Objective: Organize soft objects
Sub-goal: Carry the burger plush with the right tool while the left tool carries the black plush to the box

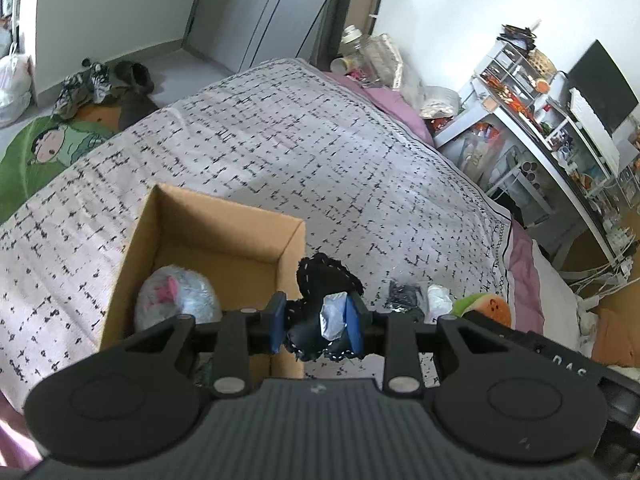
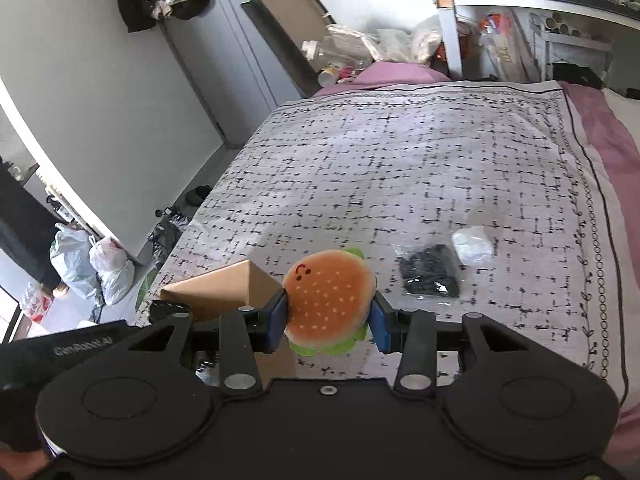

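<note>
While both tools were held above the bed, the left gripper [image 1: 318, 320] was pinching a black stitched fabric pouch with a white tag [image 1: 326, 308] between its blue pads, held clear of the bedding and just right of the open brown cardboard box [image 1: 224, 216]. This position judged as staging for a drop into the box. A grey and pink plush toy in clear wrap [image 1: 174, 296] already lay on the box floor at the near left.

The right gripper [image 2: 329, 322] was pinching an orange burger-shaped plush with green felt lettuce [image 2: 330, 300] by its sides, its face toward the camera, raised just right of the box corner. Gripping across the bun's width probably kept the soft body from slipping.

Farther out on the white quilt with black cross-hatch print [image 2: 400, 168], a clear bag of black items [image 2: 430, 270] and a small white plastic-wrapped bundle [image 2: 472, 246] lay just beside each other, right of the burger, not yet collected. Beyond the bed, a cluttered white shelf unit [image 1: 540, 120] stood at the far right.
</note>
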A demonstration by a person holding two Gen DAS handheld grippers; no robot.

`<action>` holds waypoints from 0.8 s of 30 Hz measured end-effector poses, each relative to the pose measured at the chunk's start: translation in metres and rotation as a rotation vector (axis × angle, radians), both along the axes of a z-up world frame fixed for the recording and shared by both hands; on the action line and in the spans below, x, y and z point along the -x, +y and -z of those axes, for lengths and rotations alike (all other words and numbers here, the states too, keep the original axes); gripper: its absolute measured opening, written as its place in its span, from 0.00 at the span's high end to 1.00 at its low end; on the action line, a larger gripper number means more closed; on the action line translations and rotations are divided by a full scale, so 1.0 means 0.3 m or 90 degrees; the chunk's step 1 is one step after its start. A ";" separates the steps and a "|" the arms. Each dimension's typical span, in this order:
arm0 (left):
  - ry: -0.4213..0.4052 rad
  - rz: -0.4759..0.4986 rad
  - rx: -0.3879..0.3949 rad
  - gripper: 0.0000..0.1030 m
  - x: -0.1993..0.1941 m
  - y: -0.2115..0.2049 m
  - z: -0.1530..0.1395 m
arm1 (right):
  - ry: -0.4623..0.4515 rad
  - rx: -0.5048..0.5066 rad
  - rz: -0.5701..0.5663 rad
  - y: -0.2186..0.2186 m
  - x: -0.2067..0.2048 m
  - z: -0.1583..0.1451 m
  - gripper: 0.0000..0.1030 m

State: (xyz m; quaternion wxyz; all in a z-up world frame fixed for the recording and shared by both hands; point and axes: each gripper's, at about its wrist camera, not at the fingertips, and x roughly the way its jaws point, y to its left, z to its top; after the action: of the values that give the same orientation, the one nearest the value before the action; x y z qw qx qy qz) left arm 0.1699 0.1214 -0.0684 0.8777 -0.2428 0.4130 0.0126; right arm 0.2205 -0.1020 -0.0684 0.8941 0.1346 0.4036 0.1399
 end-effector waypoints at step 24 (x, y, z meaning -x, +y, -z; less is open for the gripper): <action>0.109 -0.040 0.097 0.60 -0.032 0.154 0.218 | 0.020 0.021 -0.062 0.264 -0.051 0.034 0.59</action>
State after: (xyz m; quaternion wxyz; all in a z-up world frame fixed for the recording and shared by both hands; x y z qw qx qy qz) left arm 0.1794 0.1677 -0.1337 0.8174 -0.3194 0.4785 0.0298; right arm 0.2358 -0.0229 -0.0785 0.8817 0.1024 0.4261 0.1747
